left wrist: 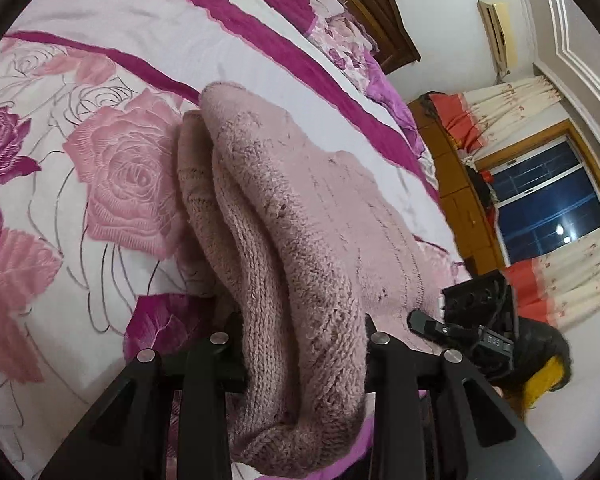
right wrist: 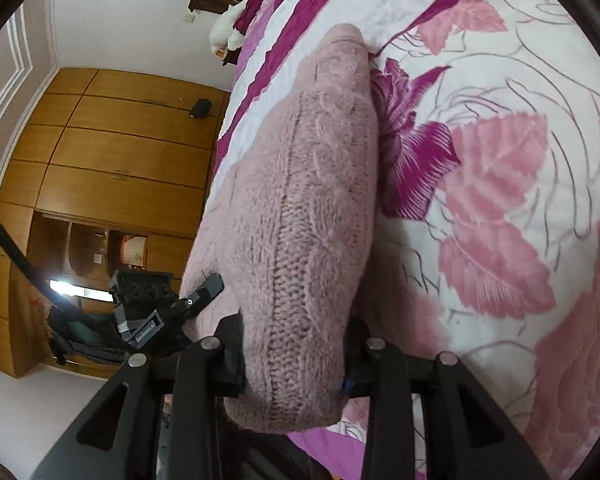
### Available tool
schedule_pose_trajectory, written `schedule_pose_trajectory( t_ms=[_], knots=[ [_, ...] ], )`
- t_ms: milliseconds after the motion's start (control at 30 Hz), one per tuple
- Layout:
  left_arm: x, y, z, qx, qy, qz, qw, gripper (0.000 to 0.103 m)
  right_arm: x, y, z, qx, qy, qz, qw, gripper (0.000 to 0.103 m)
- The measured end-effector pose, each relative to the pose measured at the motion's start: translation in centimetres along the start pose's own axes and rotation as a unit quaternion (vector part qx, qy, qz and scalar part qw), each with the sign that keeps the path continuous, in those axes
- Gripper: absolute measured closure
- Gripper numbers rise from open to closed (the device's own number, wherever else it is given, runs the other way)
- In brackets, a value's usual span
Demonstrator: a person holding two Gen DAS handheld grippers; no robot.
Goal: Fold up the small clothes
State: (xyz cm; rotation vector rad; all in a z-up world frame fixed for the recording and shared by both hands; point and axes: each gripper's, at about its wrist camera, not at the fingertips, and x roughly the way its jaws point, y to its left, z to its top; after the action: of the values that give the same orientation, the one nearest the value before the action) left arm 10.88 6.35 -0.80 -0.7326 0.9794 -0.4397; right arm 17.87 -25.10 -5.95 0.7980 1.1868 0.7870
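My left gripper (left wrist: 300, 344) is clenched on one corner of the pink knitted garment (left wrist: 300, 200), and my right gripper (right wrist: 296, 344) grasps the other corner, so the edge stays stretched between them. The far part of the garment trails on the bed (left wrist: 100, 60), ready to fold over.

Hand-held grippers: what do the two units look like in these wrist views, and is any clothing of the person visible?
Both are matte black. The left hand-held gripper and right hand-held gripper each show angular finger arms with triangular cut-outs and round silver pivot bolts. Seen from the other side, each carries a black boxy camera mount and white lettering too small to read. A yellow and black sleeve shows behind the right unit.
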Motion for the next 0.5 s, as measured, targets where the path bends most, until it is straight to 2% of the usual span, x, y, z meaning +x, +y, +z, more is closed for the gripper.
schedule_pose_trajectory(
  t_ms=[133, 333, 500],
  knots=[
    [0.6, -0.4, -0.7, 0.044, -0.025, 0.042, 0.9979, 0.090, 0.5, 0.8, -0.3, -0.043, -0.003, -0.047, 0.998, 0.066],
    [0.5, 0.5, -1.4, 0.051, -0.029, 0.036, 0.9976, 0.089, 0.3, 0.3, -0.5, -0.038, -0.003, -0.060, 0.997, 0.062],
    [0.2, 0.2, -1.9, 0.061, -0.033, 0.049, 0.9963, 0.086, -0.3, -0.4, -1.1, -0.036, -0.011, -0.062, 0.997, 0.059]
  ],
)
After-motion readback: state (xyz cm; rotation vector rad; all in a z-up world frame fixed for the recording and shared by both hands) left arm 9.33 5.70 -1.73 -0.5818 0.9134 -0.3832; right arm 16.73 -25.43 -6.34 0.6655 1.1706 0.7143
